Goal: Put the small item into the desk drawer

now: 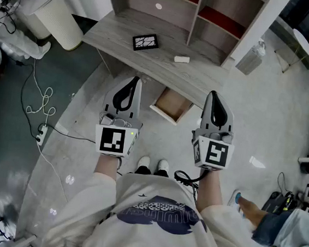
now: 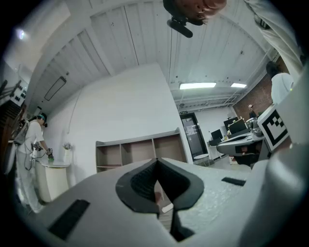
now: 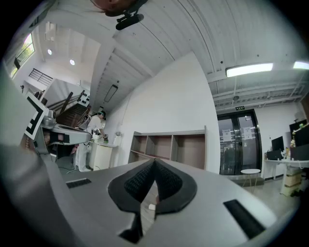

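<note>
A small white item (image 1: 181, 59) lies on the grey desk top (image 1: 123, 54), to the right of a black framed tablet (image 1: 145, 41). Below the desk's front edge a wooden drawer (image 1: 172, 104) stands pulled open, and nothing shows inside it. My left gripper (image 1: 132, 82) hangs shut and holding nothing, left of the drawer. My right gripper (image 1: 213, 94) is also shut with nothing in it, right of the drawer. Both point toward the desk. The left gripper (image 2: 155, 162) and right gripper (image 3: 154, 163) show tips that meet; the white item (image 3: 151, 206) peeks through the gap.
An open shelf unit (image 1: 173, 1) stands on the back of the desk. A white bin (image 1: 50, 16) is at the far left. A power strip with cables (image 1: 41, 133) lies on the floor. A spray bottle (image 1: 252, 56) stands right of the desk. A person's arm (image 1: 275, 226) is at the lower right.
</note>
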`<move>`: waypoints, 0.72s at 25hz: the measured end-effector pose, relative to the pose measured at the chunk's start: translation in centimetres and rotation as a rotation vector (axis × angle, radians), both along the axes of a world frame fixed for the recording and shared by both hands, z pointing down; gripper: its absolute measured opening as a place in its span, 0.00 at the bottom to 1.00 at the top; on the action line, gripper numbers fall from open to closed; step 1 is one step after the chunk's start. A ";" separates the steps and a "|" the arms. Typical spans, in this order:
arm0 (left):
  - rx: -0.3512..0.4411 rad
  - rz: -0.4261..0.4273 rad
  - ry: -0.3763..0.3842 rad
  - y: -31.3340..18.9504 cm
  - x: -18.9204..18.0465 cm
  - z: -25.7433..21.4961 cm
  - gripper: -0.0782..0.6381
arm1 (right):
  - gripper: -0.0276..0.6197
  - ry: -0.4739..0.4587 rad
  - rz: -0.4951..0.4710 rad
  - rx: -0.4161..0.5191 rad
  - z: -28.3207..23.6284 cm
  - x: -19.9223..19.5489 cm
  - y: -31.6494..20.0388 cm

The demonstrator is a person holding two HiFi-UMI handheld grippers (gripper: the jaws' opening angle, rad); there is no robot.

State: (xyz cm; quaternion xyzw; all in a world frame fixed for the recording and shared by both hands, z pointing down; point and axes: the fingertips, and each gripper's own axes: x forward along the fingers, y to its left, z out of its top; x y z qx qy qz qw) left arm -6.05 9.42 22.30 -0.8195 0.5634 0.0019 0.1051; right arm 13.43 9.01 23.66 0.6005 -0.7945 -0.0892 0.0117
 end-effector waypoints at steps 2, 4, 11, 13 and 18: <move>0.005 -0.002 0.005 0.0 -0.1 -0.1 0.12 | 0.04 0.003 0.001 0.001 0.1 0.0 0.1; 0.002 0.001 0.000 0.0 -0.1 0.0 0.12 | 0.04 0.007 0.003 0.002 0.1 0.0 0.1; -0.003 0.008 0.007 0.2 0.5 -0.1 0.12 | 0.04 0.017 0.018 -0.005 0.0 0.5 0.5; -0.009 0.010 0.006 0.2 0.6 0.0 0.12 | 0.04 0.019 0.023 -0.011 0.1 0.6 0.7; -0.038 0.012 0.002 0.1 1.2 1.0 0.12 | 0.04 0.019 0.027 -0.047 1.4 1.4 0.8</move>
